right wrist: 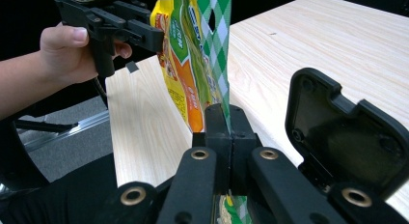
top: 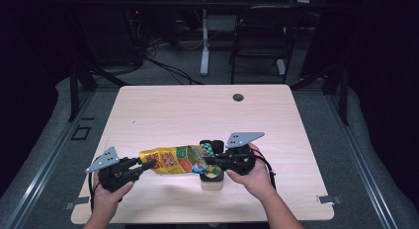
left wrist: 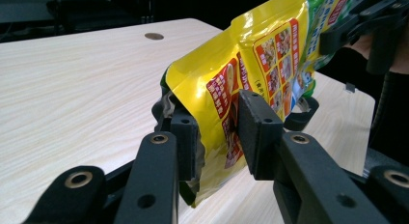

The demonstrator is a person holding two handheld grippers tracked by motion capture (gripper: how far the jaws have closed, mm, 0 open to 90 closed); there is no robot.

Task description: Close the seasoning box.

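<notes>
Yellow glossy foil snack pouch (top: 175, 160), printed with red and orange food panels and a green-and-white checked end: I log it held off the pale wood-grain table (top: 197, 105), its long axis running side to side in the high view, between my two tools.

Right gripper (top: 213, 160), black, two-jaw: jaws fully together on the checked end of the pouch, the foil clamped flat between the pads, as the right gripper view (right wrist: 226, 122) shows.

Left gripper (top: 148, 165), black, two-jaw: about half open. In the left gripper view the yellow end of the pouch (left wrist: 231, 89) stands between the pads; one pad looks clear of the foil, the other I cannot tell, since the crumpled edge hides it. I read this end as released or nearly so.

Black hinged case (top: 211, 146), lid up, sits on a small wooden block (top: 211, 183) directly below the right gripper.

Relation governing the next move, as I judge it: the pouch hangs from the right gripper alone, extending toward the left one, so the right hand carries it.
</notes>
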